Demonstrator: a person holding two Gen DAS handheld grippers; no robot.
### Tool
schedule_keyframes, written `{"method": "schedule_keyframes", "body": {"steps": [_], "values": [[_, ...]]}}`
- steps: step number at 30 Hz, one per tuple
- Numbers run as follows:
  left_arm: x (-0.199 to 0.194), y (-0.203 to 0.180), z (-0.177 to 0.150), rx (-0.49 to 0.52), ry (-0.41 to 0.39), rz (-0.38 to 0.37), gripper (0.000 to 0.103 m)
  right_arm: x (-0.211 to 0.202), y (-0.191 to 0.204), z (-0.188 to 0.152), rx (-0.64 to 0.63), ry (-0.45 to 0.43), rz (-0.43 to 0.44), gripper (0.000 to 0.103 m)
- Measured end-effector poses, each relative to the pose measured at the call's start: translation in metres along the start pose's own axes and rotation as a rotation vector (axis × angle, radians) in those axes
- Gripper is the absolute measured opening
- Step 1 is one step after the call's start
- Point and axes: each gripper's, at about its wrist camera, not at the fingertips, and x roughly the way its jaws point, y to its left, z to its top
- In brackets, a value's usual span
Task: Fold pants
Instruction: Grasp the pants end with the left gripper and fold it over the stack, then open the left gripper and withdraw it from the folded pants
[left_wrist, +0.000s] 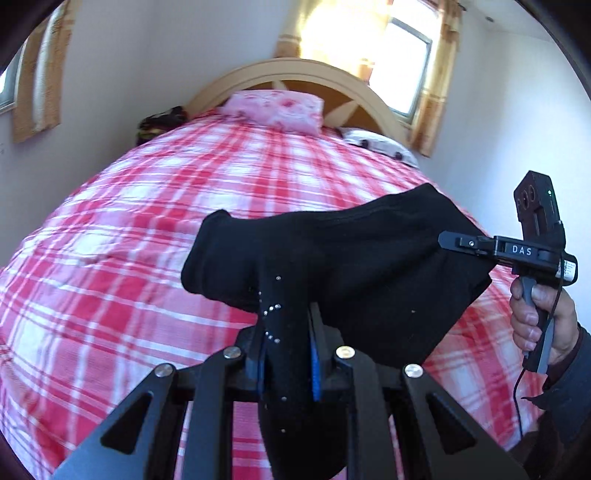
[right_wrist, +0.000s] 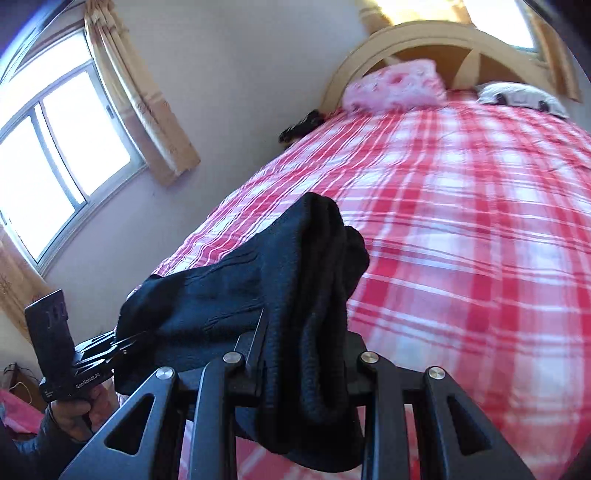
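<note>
Black pants (left_wrist: 351, 251) hang bunched in the air over the bed (left_wrist: 147, 221), stretched between both grippers. My left gripper (left_wrist: 286, 314) is shut on one end of the fabric, which has small shiny studs and spills down between its blue-padded fingers. My right gripper (left_wrist: 454, 242), held by a hand (left_wrist: 535, 321) at the right, is shut on the other end. In the right wrist view the pants (right_wrist: 229, 288) drape thickly through my right gripper (right_wrist: 303, 332), and the left gripper (right_wrist: 125, 341) pinches the cloth at lower left.
The bed's red, pink and white plaid cover (right_wrist: 461, 240) fills the space below. A pink pillow (left_wrist: 275, 109) and a white pillow (left_wrist: 380, 146) lie by the curved wooden headboard (left_wrist: 295, 72). A dark bundle (left_wrist: 159, 123) sits at the far left corner. A curtained window (right_wrist: 55, 147) is on the left wall.
</note>
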Motion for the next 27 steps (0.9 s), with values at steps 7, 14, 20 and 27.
{"method": "schedule_keyframes", "body": {"steps": [7,14,20,27], "values": [[0.015,0.043,-0.003,-0.041,0.017,0.072,0.017,0.084,0.012,0.014,0.029,0.083,0.067,0.028],[0.035,0.065,-0.022,-0.039,0.07,0.19,0.064,0.134,-0.017,0.0,0.102,0.18,0.03,0.038],[0.011,0.051,-0.017,-0.016,-0.017,0.328,0.075,0.107,-0.027,-0.002,0.087,0.106,-0.109,0.061],[0.018,0.013,-0.022,0.105,-0.043,0.214,0.075,0.069,0.029,0.004,-0.071,-0.037,-0.055,0.061]]}}
